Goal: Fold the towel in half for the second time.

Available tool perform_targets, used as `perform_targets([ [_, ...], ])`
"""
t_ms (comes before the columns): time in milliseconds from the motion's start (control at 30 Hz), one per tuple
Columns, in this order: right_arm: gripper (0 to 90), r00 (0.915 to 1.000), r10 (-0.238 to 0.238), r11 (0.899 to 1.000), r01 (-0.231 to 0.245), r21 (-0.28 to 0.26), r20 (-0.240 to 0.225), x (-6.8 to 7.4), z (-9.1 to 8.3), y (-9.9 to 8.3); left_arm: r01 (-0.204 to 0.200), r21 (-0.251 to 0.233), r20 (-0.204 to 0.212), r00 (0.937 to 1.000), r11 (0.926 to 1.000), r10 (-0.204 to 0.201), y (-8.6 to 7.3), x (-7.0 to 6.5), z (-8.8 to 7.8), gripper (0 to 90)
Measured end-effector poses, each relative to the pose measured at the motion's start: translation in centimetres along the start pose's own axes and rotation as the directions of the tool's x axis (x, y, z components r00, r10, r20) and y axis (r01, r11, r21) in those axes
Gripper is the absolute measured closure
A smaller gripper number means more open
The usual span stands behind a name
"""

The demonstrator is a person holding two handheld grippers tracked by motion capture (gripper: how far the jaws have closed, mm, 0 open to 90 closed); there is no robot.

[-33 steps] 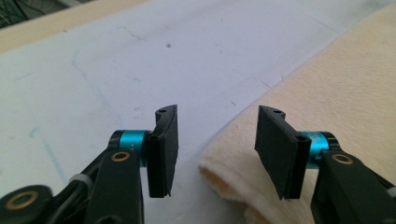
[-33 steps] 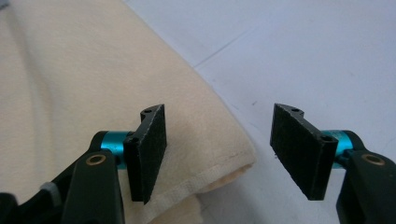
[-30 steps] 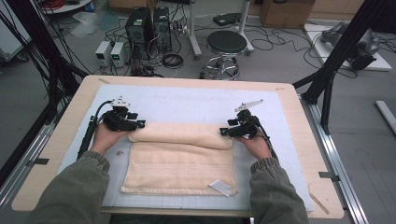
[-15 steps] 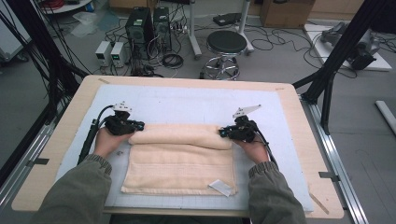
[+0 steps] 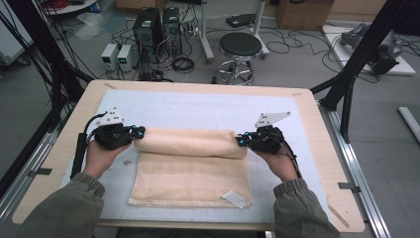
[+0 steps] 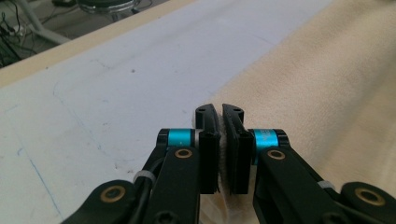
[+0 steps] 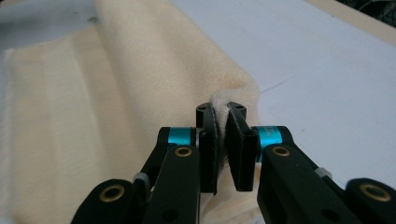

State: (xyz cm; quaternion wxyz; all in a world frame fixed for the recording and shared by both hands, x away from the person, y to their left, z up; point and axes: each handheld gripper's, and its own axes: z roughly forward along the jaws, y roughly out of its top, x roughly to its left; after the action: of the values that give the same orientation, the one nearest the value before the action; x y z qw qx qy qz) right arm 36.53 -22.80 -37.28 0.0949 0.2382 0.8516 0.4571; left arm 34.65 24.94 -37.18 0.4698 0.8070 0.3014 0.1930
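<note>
A cream towel lies on the white mat, its far edge raised into a thick fold. My left gripper is shut on the fold's left end, and my right gripper is shut on its right end. In the left gripper view the jaws pinch a thin strip of towel, which spreads away to the right. In the right gripper view the jaws clamp a tuft of the towel at the corner of the fold. Both held ends sit slightly above the mat.
The white mat covers most of the wooden table. A small white tag lies at the towel's near right corner. Beyond the far edge stand a stool and computer boxes on the floor.
Both grippers have closed on the towel's far edge and lifted it a little. The fold now stands thicker and sits slightly nearer the person.
</note>
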Motion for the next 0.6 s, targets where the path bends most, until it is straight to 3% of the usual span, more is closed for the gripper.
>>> perform_targets([
  [133,83.7,0.9981,-0.059,0.998,0.059,-0.005,-0.018,3.0,-2.4,0.1,-0.065,-0.018,0.049,0.9966,0.9978,0.065,-1.1,-3.1,-3.1,85.1],
  [233,78.7,0.9935,-0.076,0.997,0.075,-0.009,-0.085,5.5,-3.9,-1.3,-0.093,0.000,0.147,0.9849,0.9957,0.092,-3.2,-5.6,-5.0,83.5],
  [300,71.3,0.9926,-0.058,0.998,0.057,-0.012,-0.107,6.4,-4.6,-2.7,-0.108,0.008,0.162,0.9812,0.9942,0.105,-4.2,-6.5,-5.7,73.7],
  [367,69.3,0.9936,-0.037,0.999,0.036,-0.009,-0.107,6.4,-4.8,-3.7,-0.110,0.012,0.157,0.9818,0.9938,0.107,-4.4,-6.5,-6.0,70.7],
  [433,66.2,0.9960,-0.020,1.000,0.020,-0.004,-0.087,5.8,-4.6,-4.1,-0.099,0.024,0.134,0.9865,0.9948,0.094,-4.1,-5.9,-5.5,66.6],
  [500,62.6,0.9976,-0.017,1.000,0.018,0.011,-0.067,5.2,-3.9,-4.0,-0.105,0.033,0.108,0.9890,0.9940,0.101,-3.8,-5.1,-4.7,62.9],
  [600,57.2,0.9994,-0.004,1.000,0.005,0.020,-0.034,3.9,-2.6,-3.6,-0.081,0.039,0.082,0.9936,0.9960,0.077,-3.6,-4.0,-2.9,58.0],
])
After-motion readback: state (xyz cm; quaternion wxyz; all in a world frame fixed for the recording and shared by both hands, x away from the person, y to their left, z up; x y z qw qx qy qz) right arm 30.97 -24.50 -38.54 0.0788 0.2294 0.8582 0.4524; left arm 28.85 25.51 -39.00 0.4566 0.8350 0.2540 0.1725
